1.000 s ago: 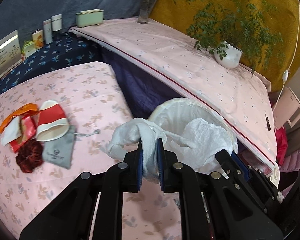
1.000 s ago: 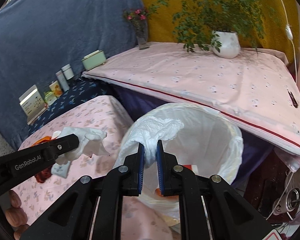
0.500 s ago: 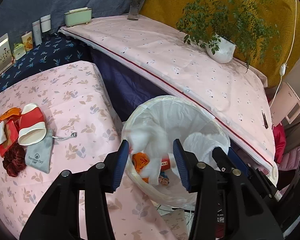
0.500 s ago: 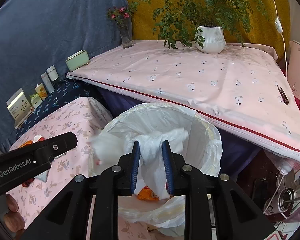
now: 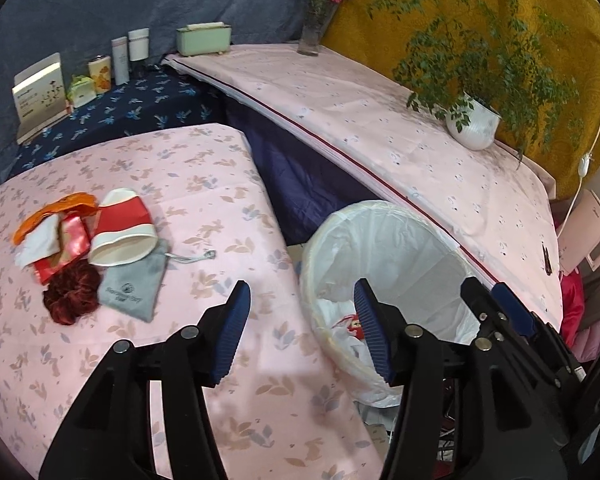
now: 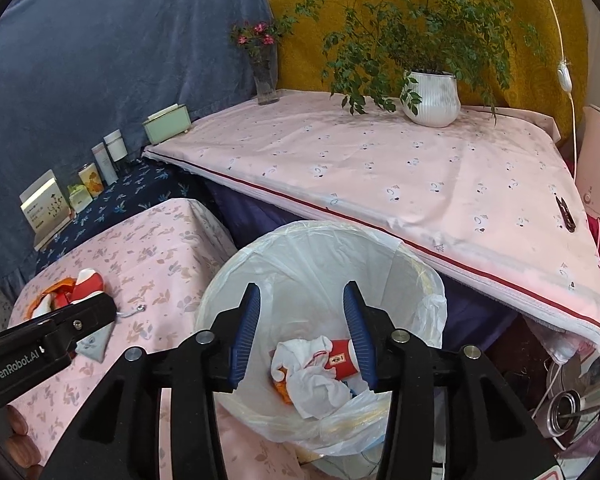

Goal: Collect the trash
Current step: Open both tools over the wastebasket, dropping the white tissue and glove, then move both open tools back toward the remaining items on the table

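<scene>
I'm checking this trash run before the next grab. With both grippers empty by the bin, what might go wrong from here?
1. In the pile on the pink table, the paper cup lies partly on the grey pouch beside a red scrunchie; a grab might take those keepers too.
2. The bin stands close against the table's edge, so the left gripper, just opened and empty, might bump its rim.
3. The bin liner sags over the near rim and might catch the right gripper.

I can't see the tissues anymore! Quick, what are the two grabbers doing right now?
Left gripper: open, holding nothing; its jaws have just been opening.
Right gripper: open and empty over the trash bin; its jaws have just been opening.
</scene>
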`<state>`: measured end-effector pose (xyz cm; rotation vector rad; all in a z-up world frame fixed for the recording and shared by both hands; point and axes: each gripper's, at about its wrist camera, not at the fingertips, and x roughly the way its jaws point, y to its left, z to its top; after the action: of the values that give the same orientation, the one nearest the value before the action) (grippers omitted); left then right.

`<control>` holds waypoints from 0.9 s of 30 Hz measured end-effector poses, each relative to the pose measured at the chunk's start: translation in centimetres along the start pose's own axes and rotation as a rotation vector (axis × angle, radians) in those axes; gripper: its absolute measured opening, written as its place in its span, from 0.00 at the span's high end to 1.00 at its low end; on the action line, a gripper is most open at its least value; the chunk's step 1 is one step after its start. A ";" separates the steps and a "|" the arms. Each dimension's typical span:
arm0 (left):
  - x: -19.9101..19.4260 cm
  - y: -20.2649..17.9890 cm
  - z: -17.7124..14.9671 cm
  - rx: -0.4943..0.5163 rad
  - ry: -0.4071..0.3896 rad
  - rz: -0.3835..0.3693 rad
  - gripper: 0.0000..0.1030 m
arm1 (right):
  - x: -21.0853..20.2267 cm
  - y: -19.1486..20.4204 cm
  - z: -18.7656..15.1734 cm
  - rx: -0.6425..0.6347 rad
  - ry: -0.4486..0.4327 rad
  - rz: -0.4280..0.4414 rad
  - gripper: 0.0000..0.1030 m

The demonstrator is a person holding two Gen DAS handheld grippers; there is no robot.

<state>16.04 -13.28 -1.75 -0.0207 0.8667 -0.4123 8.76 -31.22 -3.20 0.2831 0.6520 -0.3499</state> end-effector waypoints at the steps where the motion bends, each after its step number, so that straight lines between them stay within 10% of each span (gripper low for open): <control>1: -0.5 0.3 -0.2 -0.004 -0.007 0.010 0.50 | -0.4 0.1 -0.1 -0.003 -0.002 0.007 0.56; 27: -6.0 10.1 -7.4 -0.130 -0.046 0.176 0.46 | -4.2 9.8 -6.3 -0.214 0.032 0.091 0.51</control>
<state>10.55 -0.76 -4.02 -0.0730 0.8419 -0.1901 6.21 -19.12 -3.86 0.1142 0.6996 -0.1866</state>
